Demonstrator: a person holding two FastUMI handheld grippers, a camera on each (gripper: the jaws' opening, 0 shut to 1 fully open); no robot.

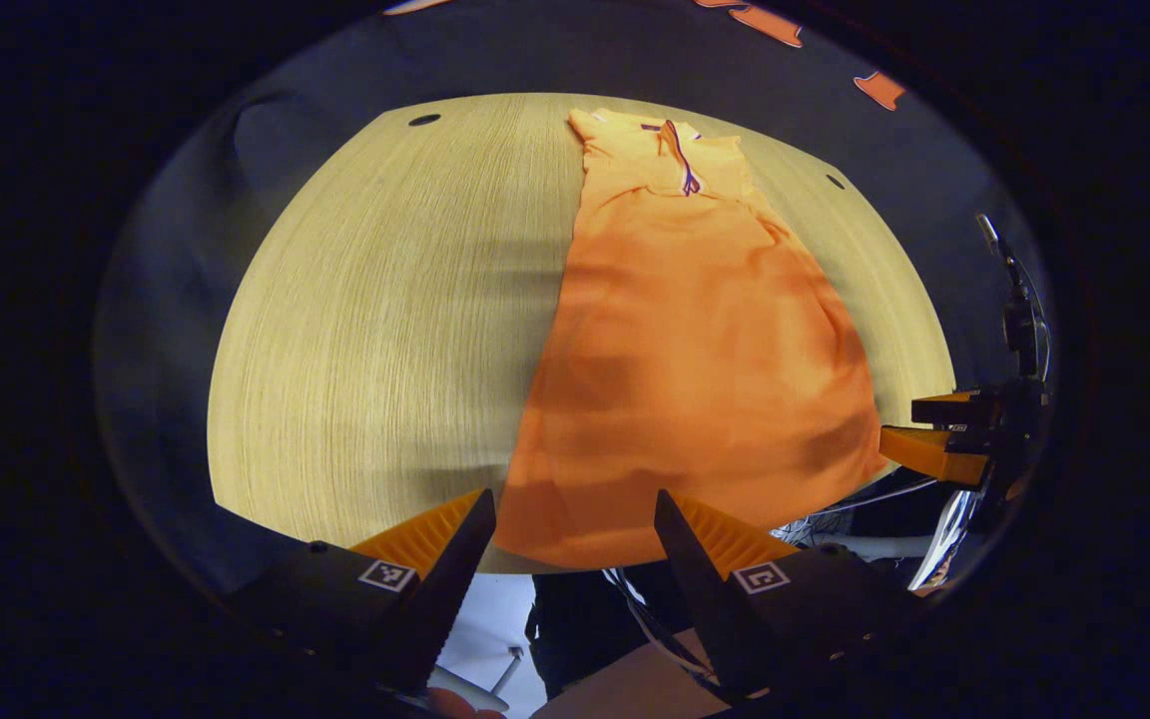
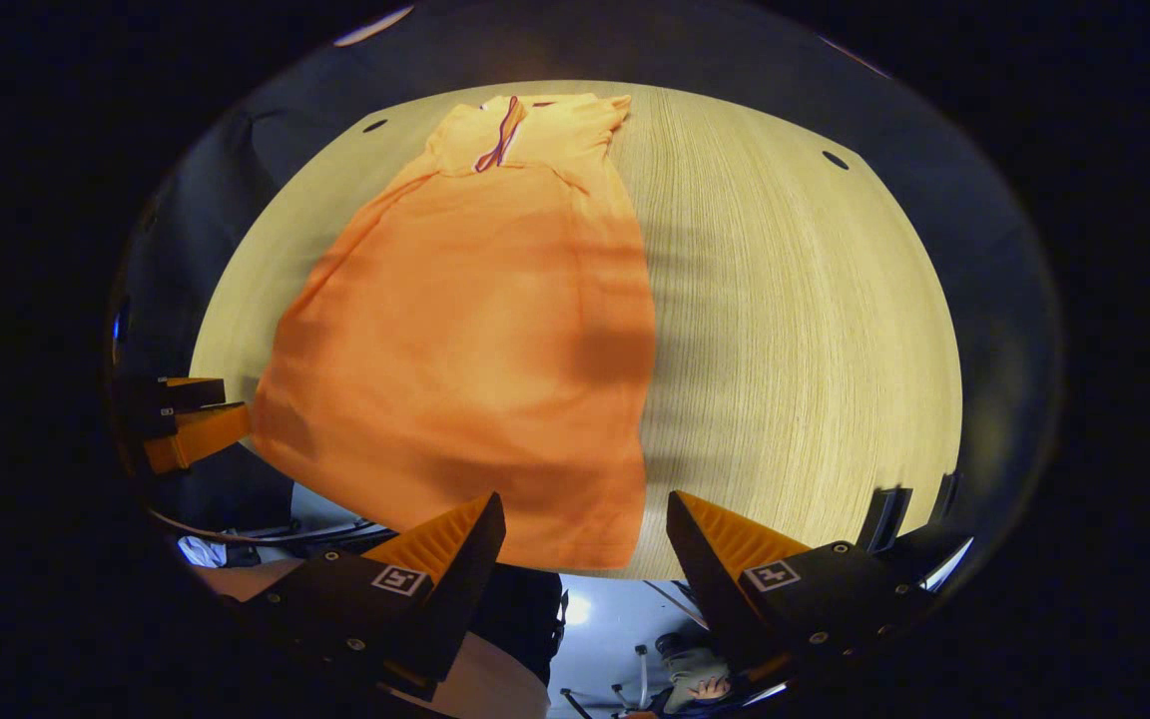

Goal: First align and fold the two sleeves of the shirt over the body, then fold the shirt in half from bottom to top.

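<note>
**Hem at the near edge, both tools open in front of it**

Straight ahead of both tools, the shirt (image 1: 695,340) lies flat on the bench (image 1: 385,330), sleeves already folded in, its long axis running away from you: collar far, hem at the near edge. Your left tool (image 1: 575,519) hangs open, its fingers straddling the hem's left corner without touching it. Your right tool (image 2: 585,519) is open too, in front of the hem's right corner (image 2: 625,544). Neither is nearer; each faces its own corner. I'd judge the bottom-to-top fold is next, so grip both corners and carry the hem towards the collar (image 2: 500,130).
</note>
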